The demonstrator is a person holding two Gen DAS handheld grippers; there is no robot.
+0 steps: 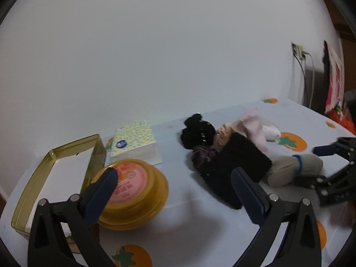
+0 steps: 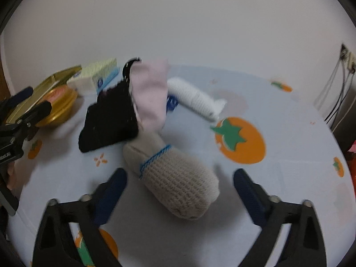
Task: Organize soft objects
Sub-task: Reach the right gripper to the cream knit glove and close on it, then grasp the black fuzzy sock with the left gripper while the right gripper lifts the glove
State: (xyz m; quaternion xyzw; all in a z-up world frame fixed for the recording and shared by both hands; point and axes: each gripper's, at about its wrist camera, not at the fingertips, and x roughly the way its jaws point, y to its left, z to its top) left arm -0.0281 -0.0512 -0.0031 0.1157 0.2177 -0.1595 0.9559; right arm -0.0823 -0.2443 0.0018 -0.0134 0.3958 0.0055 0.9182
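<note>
Socks and other soft things lie heaped near the middle of a tabletop (image 2: pixel 289 133) covered with a pale cloth printed with orange persimmons. In the right wrist view the right tongs (image 2: pixel 180 185) are spread wide, their blue-padded fingers (image 2: pixel 111 195) standing on either side of a beige knitted sock (image 2: pixel 178 184) with a blue stitched band; the pads do not press on it and the sock rests on the cloth. Touching its far end lie a black knitted piece (image 2: pixel 109 118) and a pale pink cloth (image 2: pixel 151 95) draped partly over that piece, and beyond them a white rolled sock (image 2: pixel 195 98) lies on its side. In the left wrist view the left tongs (image 1: pixel 175 184) are also spread, with nothing between the pads; one finger stands in front of a round yellow tin (image 1: pixel 133 193) with a pink label on its lid, the other in front of the black piece. Just beside the tin stands an open gold-coloured rectangular box (image 1: pixel 51 173), and behind the tin lies a pack of tissues (image 1: pixel 133 142) with a dotted yellow-green wrapper. The same view shows a black fuzzy bundle (image 1: pixel 195 133) and a purplish piece (image 1: pixel 200 155) at the far side of the heap. A plain white wall (image 1: pixel 155 55) rises behind the tabletop, with a socket and cables (image 1: pixel 307 73) at its right.
</note>
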